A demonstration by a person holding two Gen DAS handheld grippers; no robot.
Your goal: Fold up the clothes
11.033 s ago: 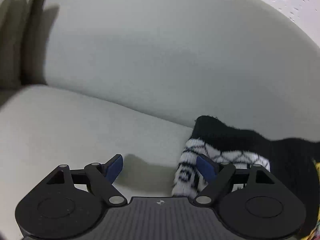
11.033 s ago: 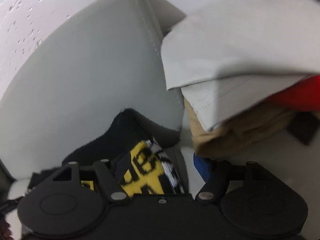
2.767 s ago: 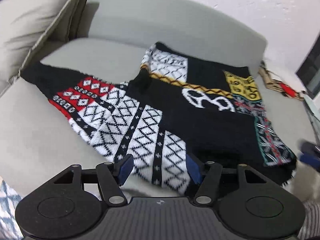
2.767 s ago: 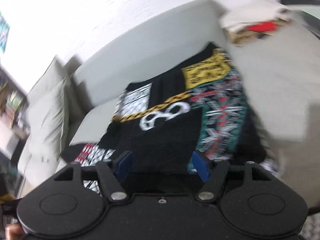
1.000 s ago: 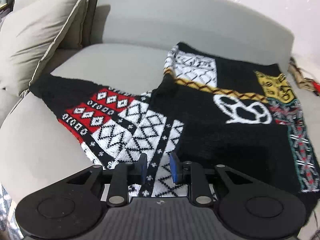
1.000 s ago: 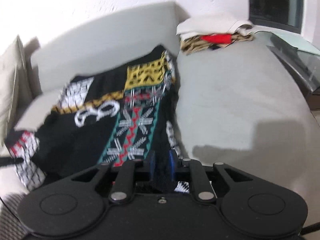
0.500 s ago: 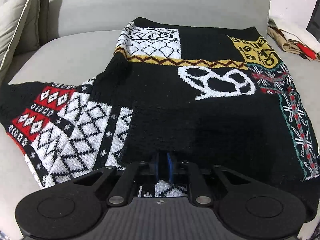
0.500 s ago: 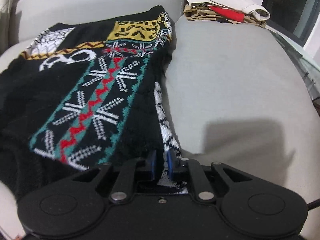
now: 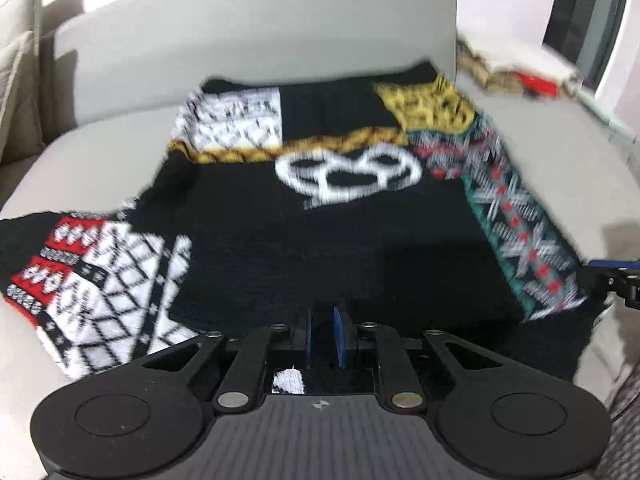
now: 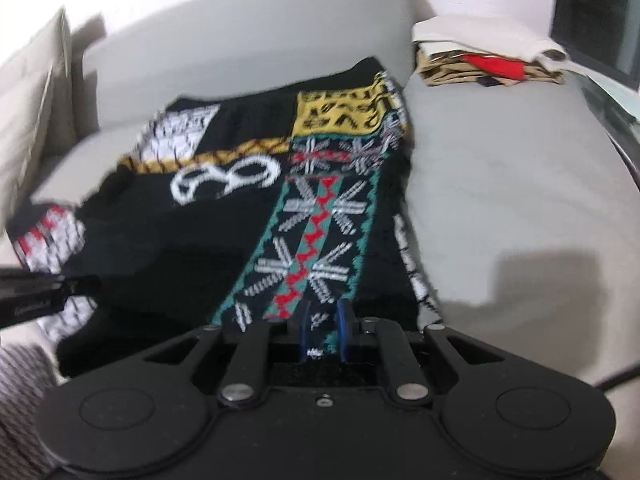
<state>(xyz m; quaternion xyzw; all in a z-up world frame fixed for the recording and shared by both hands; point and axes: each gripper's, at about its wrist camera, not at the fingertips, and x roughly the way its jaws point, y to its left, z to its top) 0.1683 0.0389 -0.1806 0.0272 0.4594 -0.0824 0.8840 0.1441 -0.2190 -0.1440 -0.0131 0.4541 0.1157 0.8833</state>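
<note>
A black knitted sweater [image 9: 340,240] with white, red, yellow and teal pattern blocks lies spread flat on the grey sofa [image 9: 240,40]. My left gripper [image 9: 322,336] is shut on its near hem, in the black part beside the white lattice sleeve. In the right wrist view the sweater [image 10: 180,240] runs away from me, and my right gripper [image 10: 324,332] is shut on the hem at the teal and red strip. Each gripper shows at the edge of the other's view: the right gripper [image 9: 608,276] and the left gripper [image 10: 40,288].
A folded pile of clothes [image 10: 488,60] rests at the sofa's far right end, also seen as the pile [image 9: 516,76]. A beige cushion [image 9: 20,80] leans at the far left. Bare seat [image 10: 520,200] lies right of the sweater. A dark window [image 10: 592,12] is behind.
The left jaws have gone from slightly apart to pinched on the hem. Both grippers have drawn back toward the sofa's front, and the sweater now lies straighter between them.
</note>
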